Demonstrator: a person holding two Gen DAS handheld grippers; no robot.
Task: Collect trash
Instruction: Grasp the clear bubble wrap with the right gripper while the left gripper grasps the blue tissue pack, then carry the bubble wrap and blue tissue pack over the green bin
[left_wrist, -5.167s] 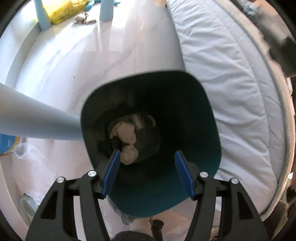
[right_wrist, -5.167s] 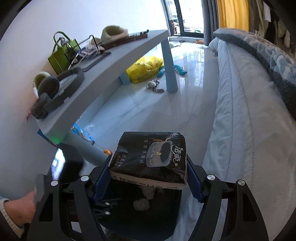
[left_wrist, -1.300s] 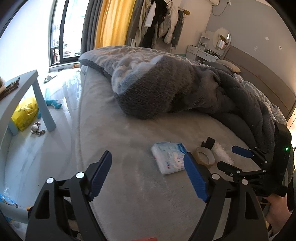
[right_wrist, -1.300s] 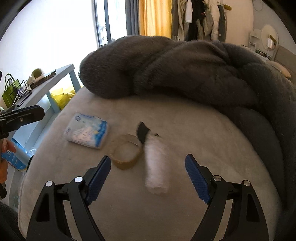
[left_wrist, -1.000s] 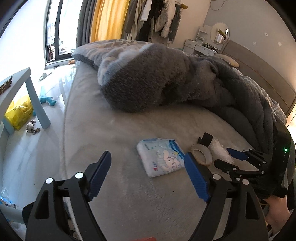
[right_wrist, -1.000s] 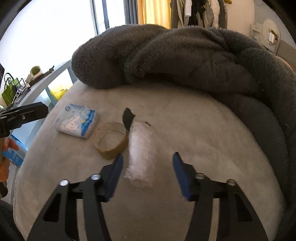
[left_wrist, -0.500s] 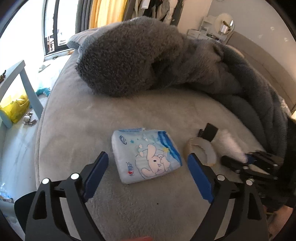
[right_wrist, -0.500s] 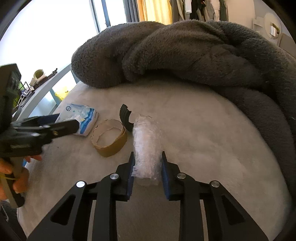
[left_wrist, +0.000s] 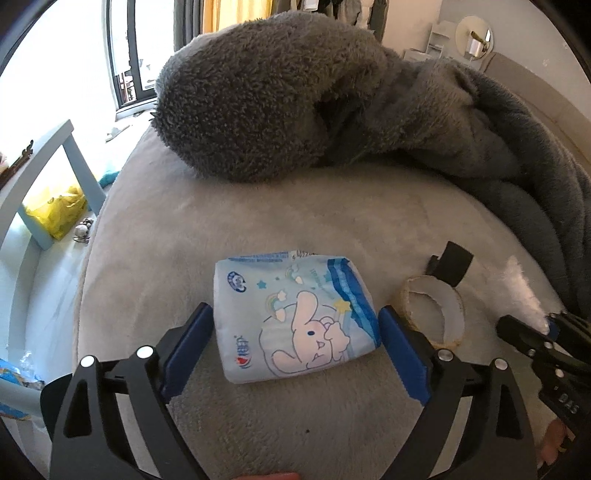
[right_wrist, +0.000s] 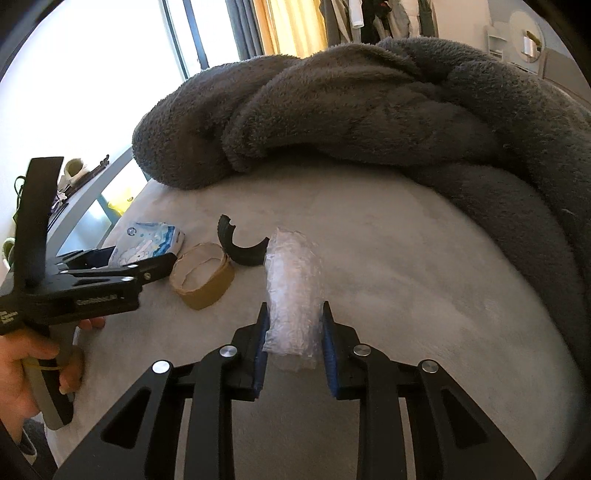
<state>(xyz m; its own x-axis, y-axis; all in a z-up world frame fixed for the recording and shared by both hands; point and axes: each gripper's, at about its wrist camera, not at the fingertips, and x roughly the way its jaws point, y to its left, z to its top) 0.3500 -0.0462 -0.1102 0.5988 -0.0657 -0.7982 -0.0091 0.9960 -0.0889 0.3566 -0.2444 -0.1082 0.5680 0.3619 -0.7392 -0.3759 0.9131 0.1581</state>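
Note:
A light blue tissue pack (left_wrist: 295, 314) with a rabbit print lies on the grey bed; it also shows in the right wrist view (right_wrist: 149, 240). My left gripper (left_wrist: 295, 332) is open, its fingers on either side of the pack, touching or nearly so. My right gripper (right_wrist: 294, 334) is shut on a roll of clear bubble wrap (right_wrist: 293, 288), which rests on the bed. A brown tape ring (right_wrist: 201, 280) and a curved black piece (right_wrist: 240, 249) lie between pack and wrap. The ring (left_wrist: 432, 314) also shows in the left wrist view.
A thick grey blanket (left_wrist: 295, 110) is heaped across the back of the bed and down its right side (right_wrist: 369, 118). Left of the bed stand a pale blue table (left_wrist: 44, 158) and a yellow bag (left_wrist: 61, 206) on the floor.
The left gripper moved down and forward over the tissue pack and narrowed around it. The right gripper closed on the bubble wrap.

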